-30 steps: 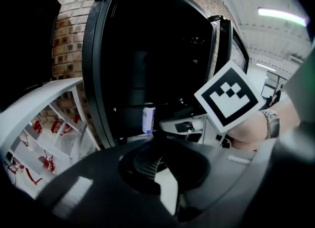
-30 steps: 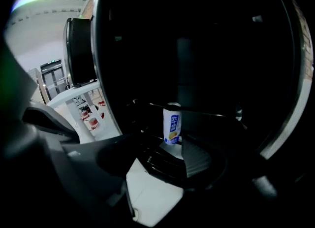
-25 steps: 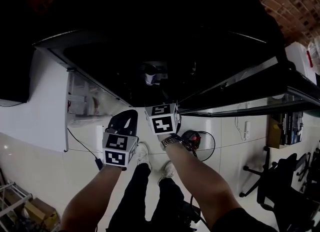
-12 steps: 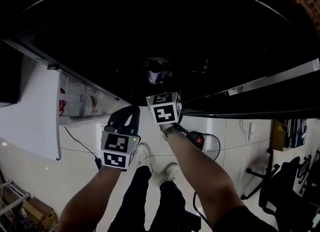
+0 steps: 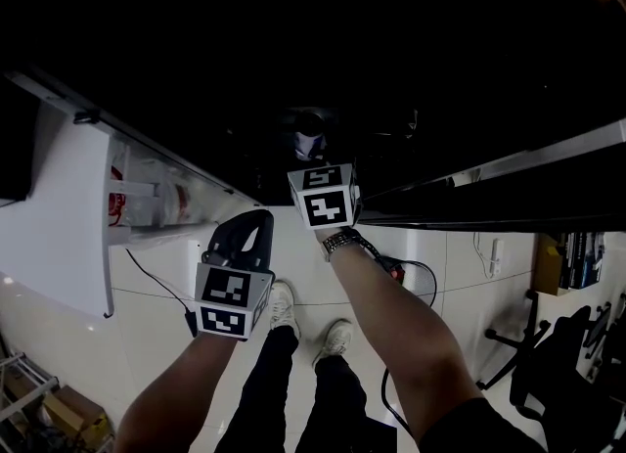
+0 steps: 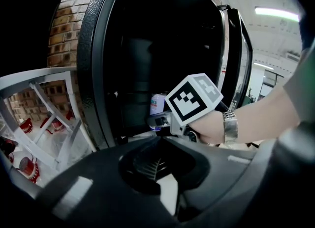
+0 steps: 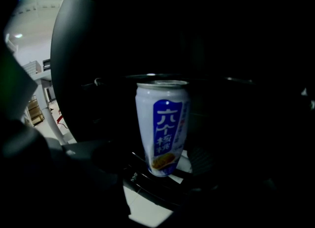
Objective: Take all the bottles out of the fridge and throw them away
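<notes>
The right gripper (image 6: 158, 120) reaches into the dark fridge (image 6: 98, 49). Its jaws have just been opening and now stand wide, pressing on nothing. The bottle (image 7: 162, 128) — white and blue, shaped like a can — stands upright straight ahead of them on the wire shelf (image 7: 147, 182), in line with the gap and not yet touched. The left gripper (image 5: 249, 228) hangs back outside the fridge, below and beside the right wrist, with its jaws drawn together on nothing.

The main risk, as I judge it, is tipping. The bottle is tall and narrow, and its base sits on thin wires rather than on a flat floor. If one jaw tip meets it before the other, it could topple away from the gripper into the back of the fridge. The gloom adds to this, because depth ahead of the jaws is hard to read, so the gripper may close too early and only clip the near side.

A smooth round wall may also slide in the pads if the grip lands off-centre. On the way out the bottle could knock against the fridge's front rim. The left gripper sits so near the right wrist that a quick pull back could bump it.
</notes>
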`<act>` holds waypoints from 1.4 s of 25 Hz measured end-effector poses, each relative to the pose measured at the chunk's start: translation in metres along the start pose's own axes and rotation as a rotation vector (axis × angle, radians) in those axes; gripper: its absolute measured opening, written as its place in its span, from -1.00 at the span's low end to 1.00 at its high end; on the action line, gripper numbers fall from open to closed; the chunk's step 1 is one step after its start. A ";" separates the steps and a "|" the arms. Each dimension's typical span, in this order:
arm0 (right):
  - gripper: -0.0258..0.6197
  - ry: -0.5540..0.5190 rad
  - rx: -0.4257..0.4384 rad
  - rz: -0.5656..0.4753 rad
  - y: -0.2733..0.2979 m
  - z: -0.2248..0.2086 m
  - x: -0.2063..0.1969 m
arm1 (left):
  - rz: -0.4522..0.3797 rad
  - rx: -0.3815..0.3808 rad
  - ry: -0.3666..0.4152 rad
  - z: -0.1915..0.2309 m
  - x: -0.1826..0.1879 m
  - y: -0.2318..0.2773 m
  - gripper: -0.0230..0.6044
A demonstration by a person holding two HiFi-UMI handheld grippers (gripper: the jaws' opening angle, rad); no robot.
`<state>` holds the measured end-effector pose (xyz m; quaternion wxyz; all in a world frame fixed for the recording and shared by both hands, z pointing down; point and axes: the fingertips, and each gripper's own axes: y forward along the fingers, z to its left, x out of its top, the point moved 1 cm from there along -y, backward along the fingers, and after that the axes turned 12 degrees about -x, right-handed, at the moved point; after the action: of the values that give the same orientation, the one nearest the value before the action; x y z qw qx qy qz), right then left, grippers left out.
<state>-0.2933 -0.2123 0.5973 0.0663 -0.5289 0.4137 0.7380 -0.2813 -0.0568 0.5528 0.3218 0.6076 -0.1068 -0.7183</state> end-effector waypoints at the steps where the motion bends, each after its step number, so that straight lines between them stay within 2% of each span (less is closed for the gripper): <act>1: 0.16 0.002 -0.001 -0.005 0.000 0.000 0.002 | 0.002 0.000 0.000 0.000 -0.001 0.000 -0.92; 4: -0.08 0.008 -0.016 -0.016 0.000 -0.004 0.006 | 0.007 0.001 0.003 0.000 0.000 -0.001 -0.92; 14: -0.09 -0.045 -0.006 0.007 -0.019 -0.002 -0.001 | 0.023 0.011 0.015 -0.006 -0.002 -0.004 -0.92; 20: -0.09 -0.023 0.011 0.002 -0.045 -0.002 -0.014 | 0.027 0.014 0.027 -0.017 0.000 -0.003 -0.92; 28: -0.09 0.021 0.036 0.015 -0.099 -0.009 -0.045 | 0.050 0.000 0.048 -0.052 -0.002 0.007 -0.92; 35: -0.09 0.001 0.037 0.064 -0.158 -0.036 -0.091 | 0.108 -0.030 0.070 -0.103 -0.024 0.017 -0.92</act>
<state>-0.1427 -0.1034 0.5842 0.0522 -0.5142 0.4441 0.7319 -0.1770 -0.0309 0.5567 0.3729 0.6208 -0.1171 -0.6796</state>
